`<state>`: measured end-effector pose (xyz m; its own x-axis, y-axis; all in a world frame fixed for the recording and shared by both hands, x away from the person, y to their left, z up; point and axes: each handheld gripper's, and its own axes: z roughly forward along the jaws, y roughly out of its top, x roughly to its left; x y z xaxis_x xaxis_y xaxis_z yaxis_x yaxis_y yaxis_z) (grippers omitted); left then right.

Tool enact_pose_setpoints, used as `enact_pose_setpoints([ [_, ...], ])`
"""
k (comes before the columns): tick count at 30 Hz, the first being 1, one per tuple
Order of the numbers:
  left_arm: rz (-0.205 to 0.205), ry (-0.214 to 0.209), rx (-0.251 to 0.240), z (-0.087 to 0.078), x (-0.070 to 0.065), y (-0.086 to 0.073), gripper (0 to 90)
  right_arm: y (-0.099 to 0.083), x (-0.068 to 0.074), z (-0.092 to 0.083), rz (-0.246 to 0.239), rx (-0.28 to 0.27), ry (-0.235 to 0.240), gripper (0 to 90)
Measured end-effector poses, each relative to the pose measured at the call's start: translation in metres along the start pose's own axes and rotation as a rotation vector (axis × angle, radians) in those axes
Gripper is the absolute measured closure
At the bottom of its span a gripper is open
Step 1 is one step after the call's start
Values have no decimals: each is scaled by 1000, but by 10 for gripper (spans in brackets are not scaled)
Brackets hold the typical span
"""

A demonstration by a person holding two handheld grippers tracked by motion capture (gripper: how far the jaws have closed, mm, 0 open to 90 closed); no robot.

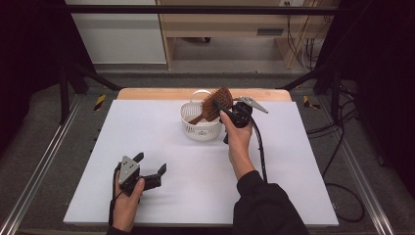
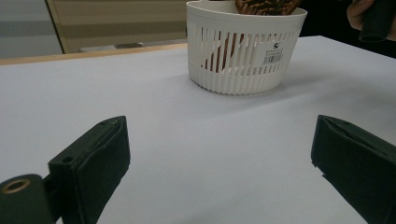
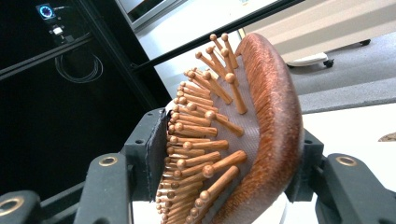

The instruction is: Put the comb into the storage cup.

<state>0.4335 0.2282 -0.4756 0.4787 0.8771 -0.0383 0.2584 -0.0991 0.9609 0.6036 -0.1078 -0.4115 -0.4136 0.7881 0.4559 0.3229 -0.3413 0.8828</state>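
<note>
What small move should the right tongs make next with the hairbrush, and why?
Probably open a little wider and let go. The right tongs hold the wooden hairbrush by its head, bristles against one pad, and its handle already dips into the white basket. The left tongs rest open, apart.

one hairbrush [image 1: 215, 104], one basket [image 1: 195, 125]
</note>
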Motion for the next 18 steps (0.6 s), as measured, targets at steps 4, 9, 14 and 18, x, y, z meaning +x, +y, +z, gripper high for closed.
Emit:
enact_pose_setpoints([
  [4,1,-2,1,0,0,0,48,-1,-1,-1,1,3,-6,417],
  [9,2,-4,1,0,-1,0,47,-1,-2,-1,3,7,-10,413],
  [14,2,-6,1,0,0,0,47,-1,-3,-1,8,11,-11,408],
  [18,2,-7,1,1,-1,0,47,-1,-4,-2,9,12,-11,405],
])
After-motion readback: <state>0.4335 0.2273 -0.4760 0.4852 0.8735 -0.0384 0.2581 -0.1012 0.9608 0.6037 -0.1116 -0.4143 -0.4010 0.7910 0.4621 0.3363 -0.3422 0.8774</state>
